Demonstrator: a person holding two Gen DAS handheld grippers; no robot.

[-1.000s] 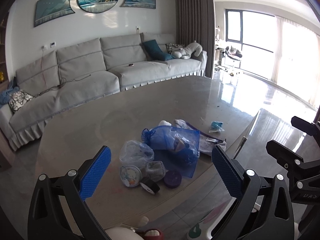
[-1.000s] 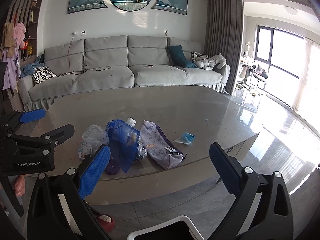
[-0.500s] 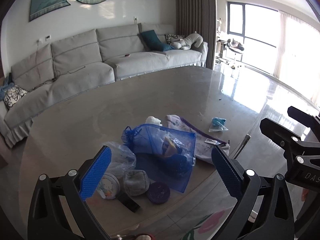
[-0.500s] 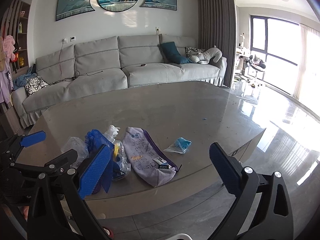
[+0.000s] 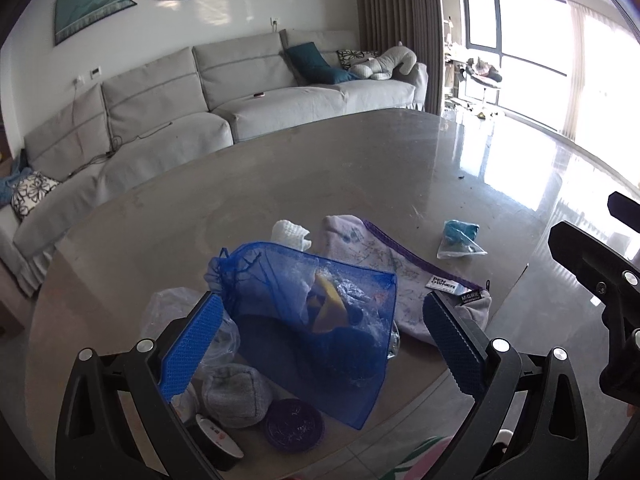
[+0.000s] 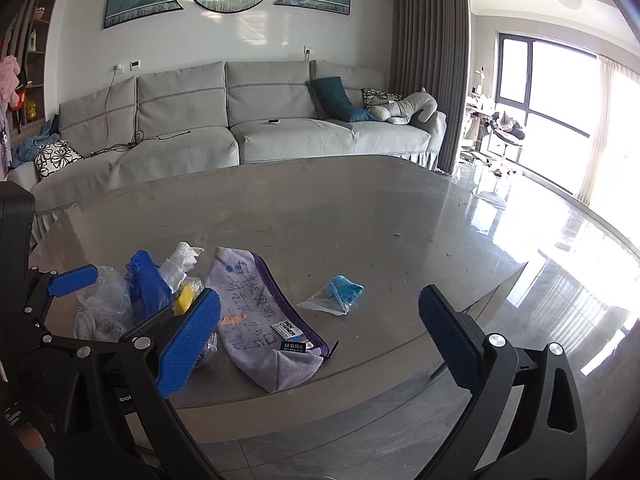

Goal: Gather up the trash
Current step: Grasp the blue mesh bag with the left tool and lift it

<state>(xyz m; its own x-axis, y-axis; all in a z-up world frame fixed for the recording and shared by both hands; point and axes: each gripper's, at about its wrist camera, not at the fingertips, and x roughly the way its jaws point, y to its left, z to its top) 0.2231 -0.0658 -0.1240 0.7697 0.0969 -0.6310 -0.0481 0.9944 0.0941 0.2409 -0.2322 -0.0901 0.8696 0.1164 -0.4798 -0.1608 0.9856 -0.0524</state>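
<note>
A pile of trash lies at the near edge of the grey table (image 5: 320, 168). In the left wrist view my left gripper (image 5: 320, 344) hangs open over a blue mesh bag (image 5: 316, 312), with nothing gripped. Around the bag lie a clear plastic bag (image 5: 176, 312), a grey pouch (image 5: 236, 396), a purple lid (image 5: 294, 424), a white tissue (image 5: 290, 232) and a lilac pencil case (image 5: 384, 268). A small clear bag with blue stuff (image 5: 460, 238) lies apart to the right. My right gripper (image 6: 320, 332) is open above the pencil case (image 6: 260, 324), near the small blue bag (image 6: 336, 294).
A long grey sofa (image 6: 240, 120) with cushions stands behind the table (image 6: 360, 208). Glossy floor and bright windows (image 6: 560, 80) are on the right. The far half of the table holds only crumbs. My right gripper shows at the left wrist view's right edge (image 5: 600, 280).
Both grippers have come forward and lower toward the trash pile; the left one now frames the blue mesh bag, the right one the pencil case. Both stay open.
</note>
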